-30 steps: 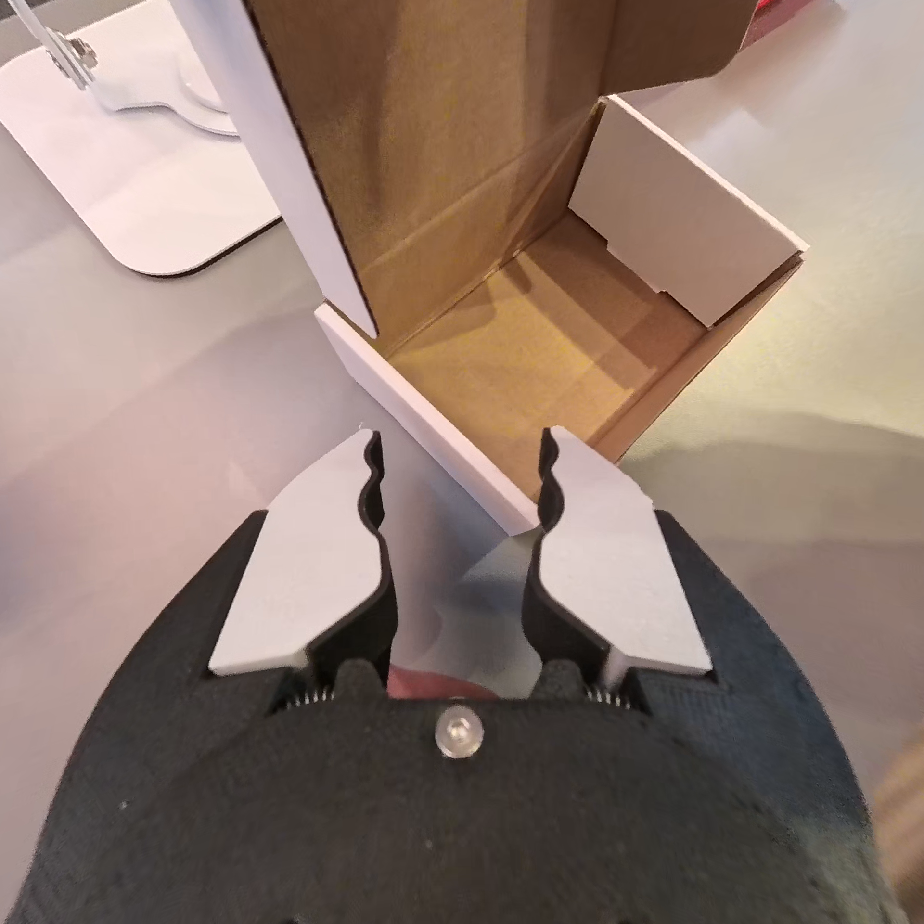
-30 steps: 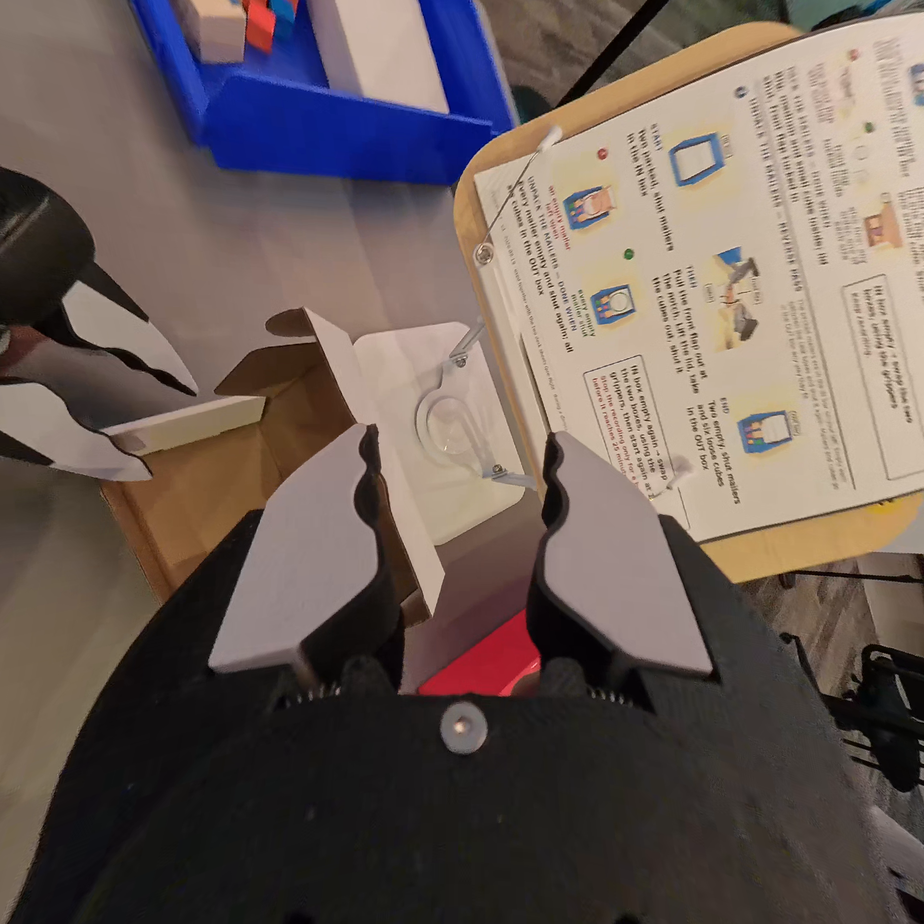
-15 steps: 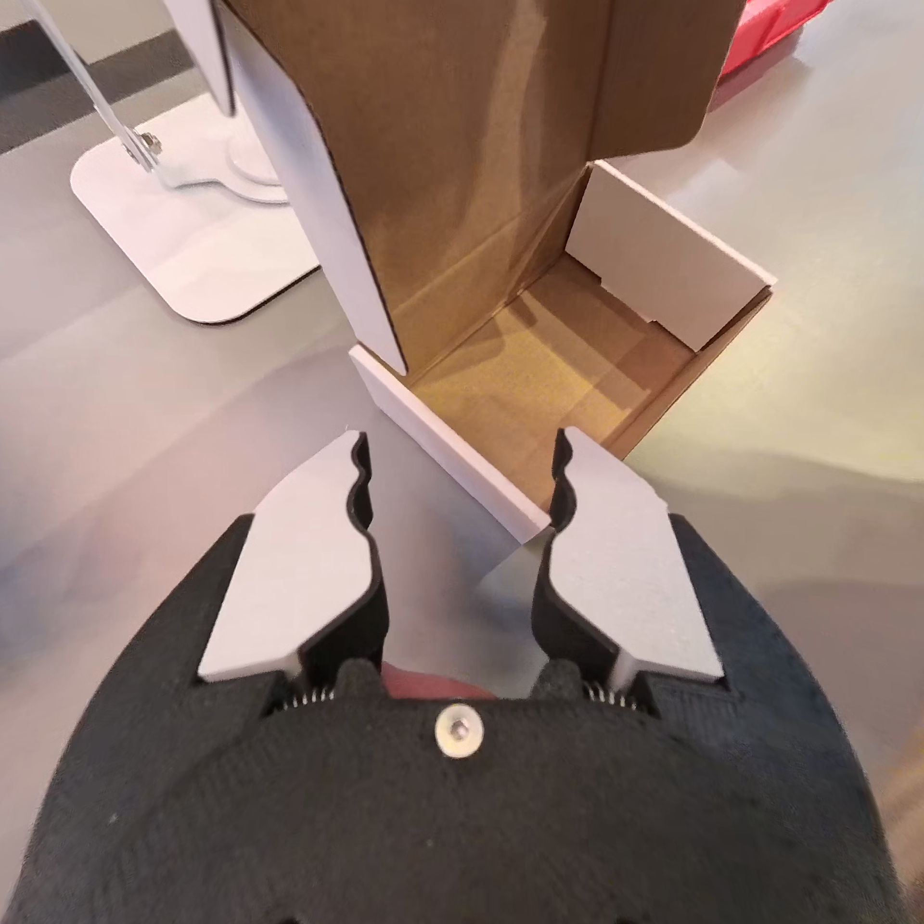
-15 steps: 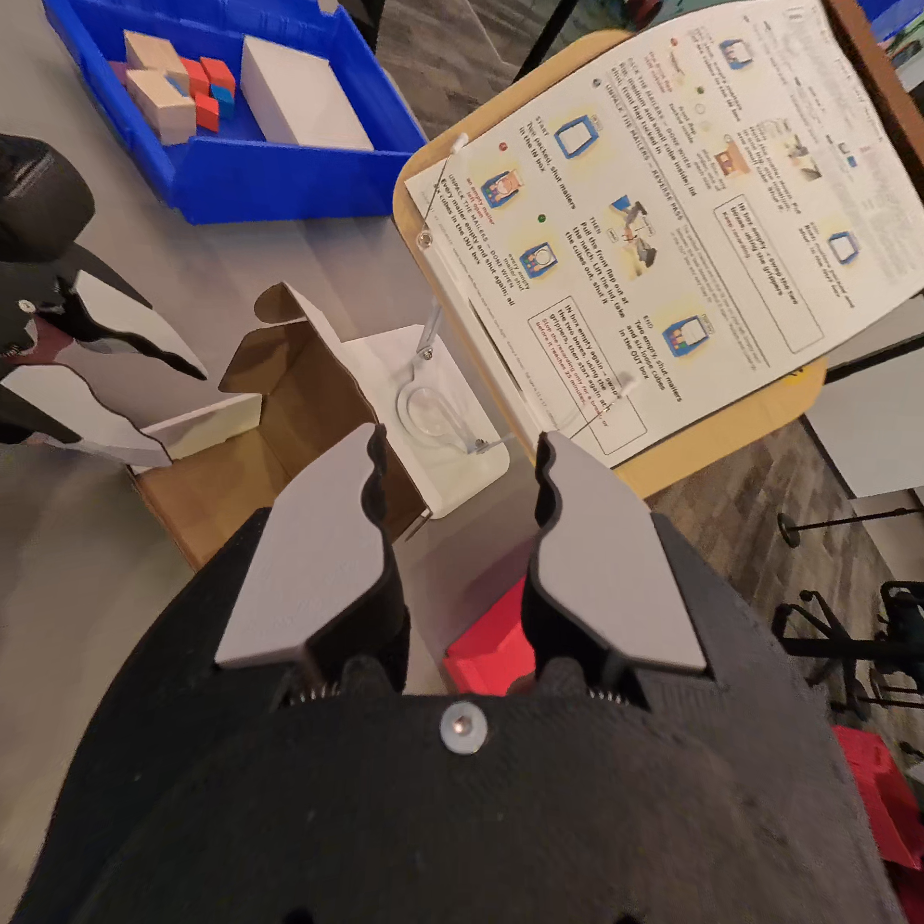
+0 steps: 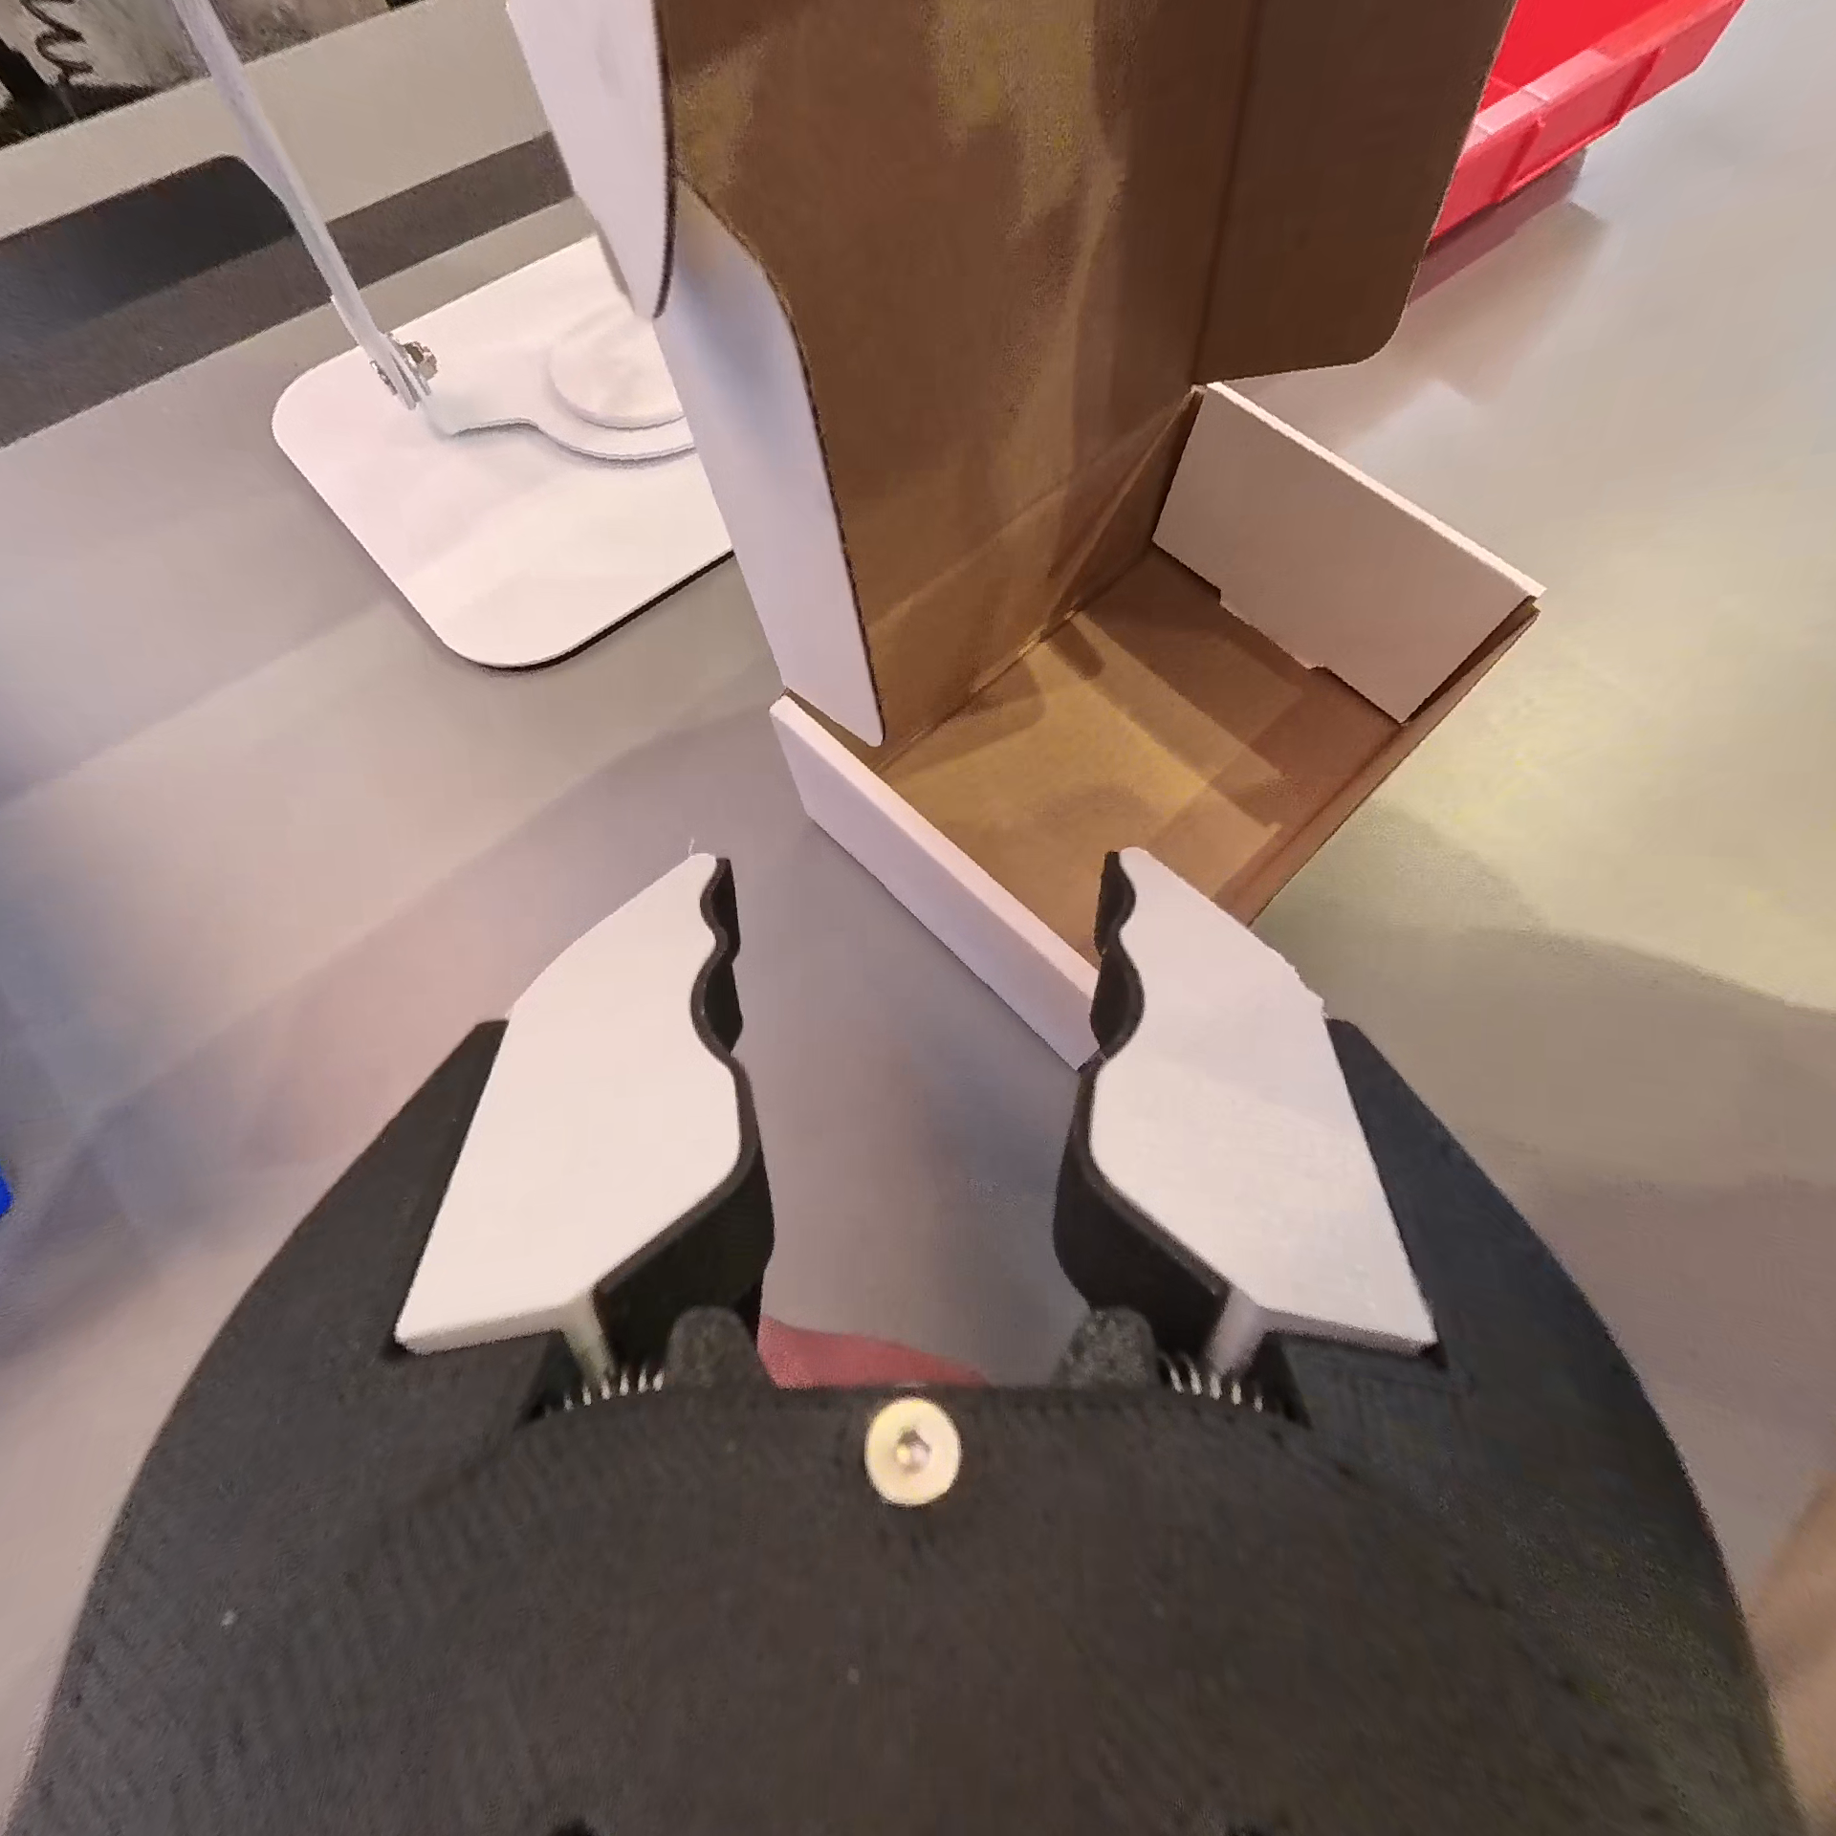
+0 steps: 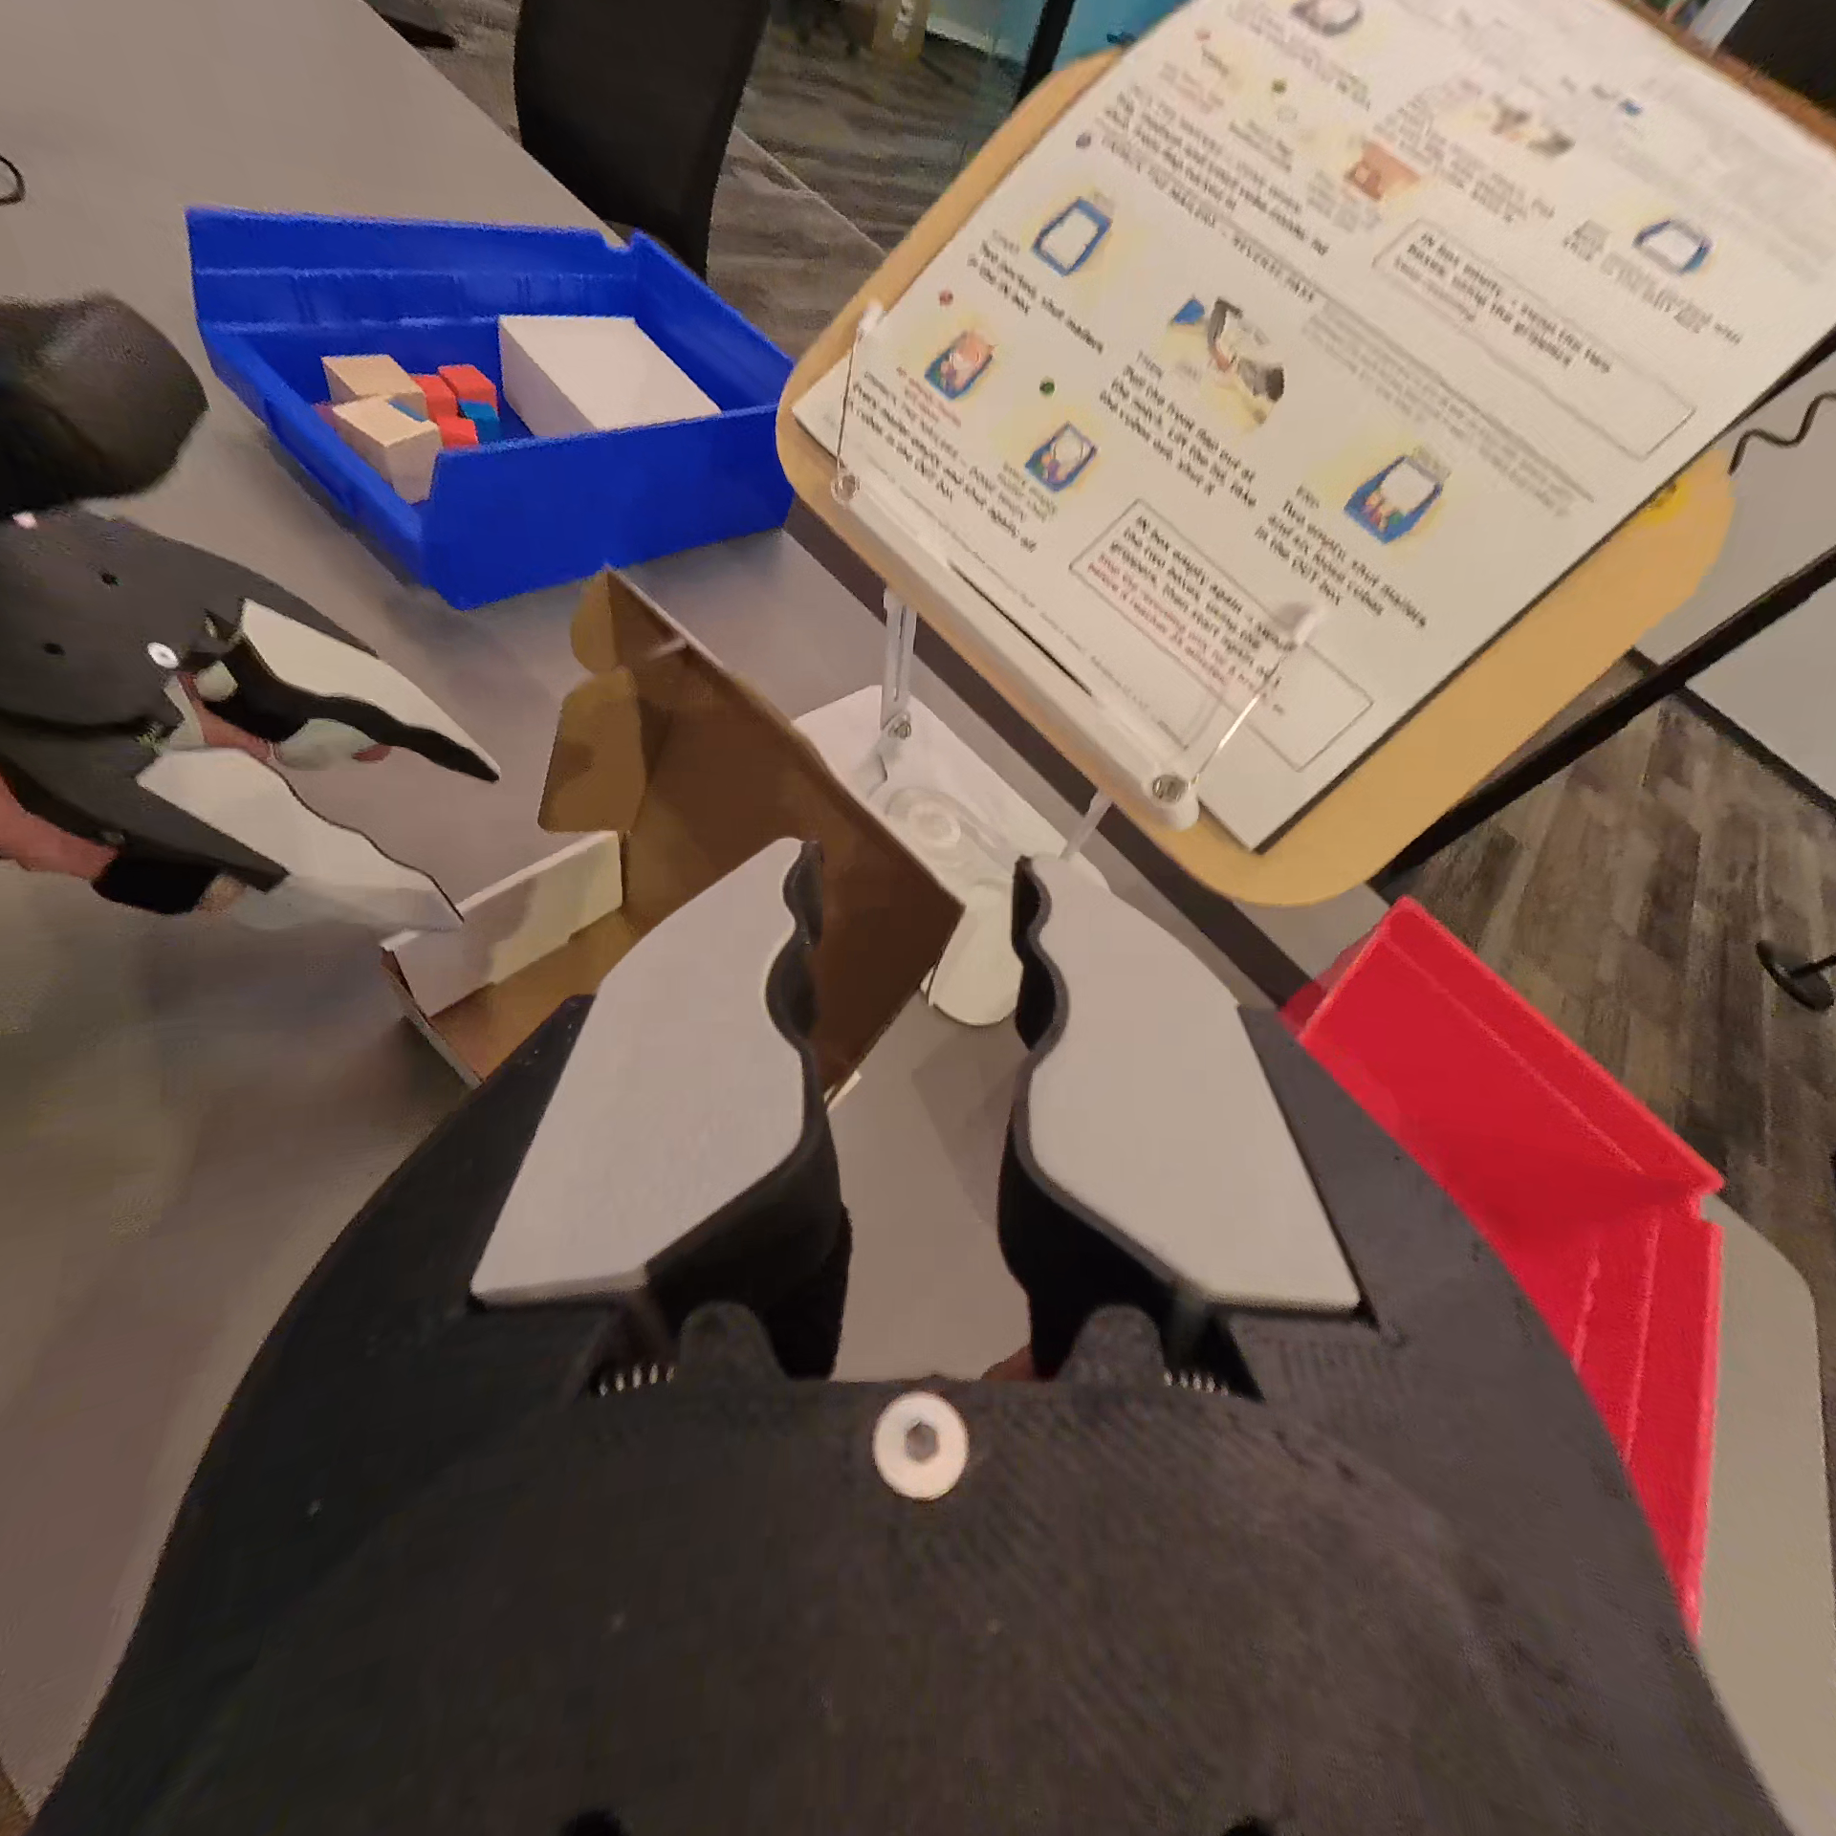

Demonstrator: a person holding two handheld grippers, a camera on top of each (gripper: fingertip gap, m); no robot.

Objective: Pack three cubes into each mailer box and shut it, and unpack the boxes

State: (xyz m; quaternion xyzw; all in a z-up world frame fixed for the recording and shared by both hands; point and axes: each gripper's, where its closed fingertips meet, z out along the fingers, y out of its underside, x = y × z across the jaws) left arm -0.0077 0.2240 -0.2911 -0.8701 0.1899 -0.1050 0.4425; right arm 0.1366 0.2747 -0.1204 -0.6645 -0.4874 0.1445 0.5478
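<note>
An open mailer box (image 5: 1123,755), white outside and brown inside, stands empty on the grey table with its lid upright (image 5: 994,298). My left gripper (image 5: 919,884) is open and empty, just short of the box's near white wall. In the right wrist view the same box (image 6: 735,795) lies ahead, with the left gripper (image 6: 467,835) at its left side. My right gripper (image 6: 914,874) is open and empty, above the box's right side. A blue bin (image 6: 596,507) at the back holds several wooden and coloured cubes (image 6: 407,417) and a shut white mailer box (image 6: 596,373).
A red bin (image 6: 1520,1143) sits at the table's right edge; it also shows in the left wrist view (image 5: 1590,109). A white stand (image 5: 477,477) behind the box carries a tilted board with an instruction sheet (image 6: 1292,397). A dark chair (image 6: 636,109) stands beyond the table.
My left gripper has backed away from the box and opened wider. My right gripper has lifted and tilted up, so the blue bin and red bin show more fully.
</note>
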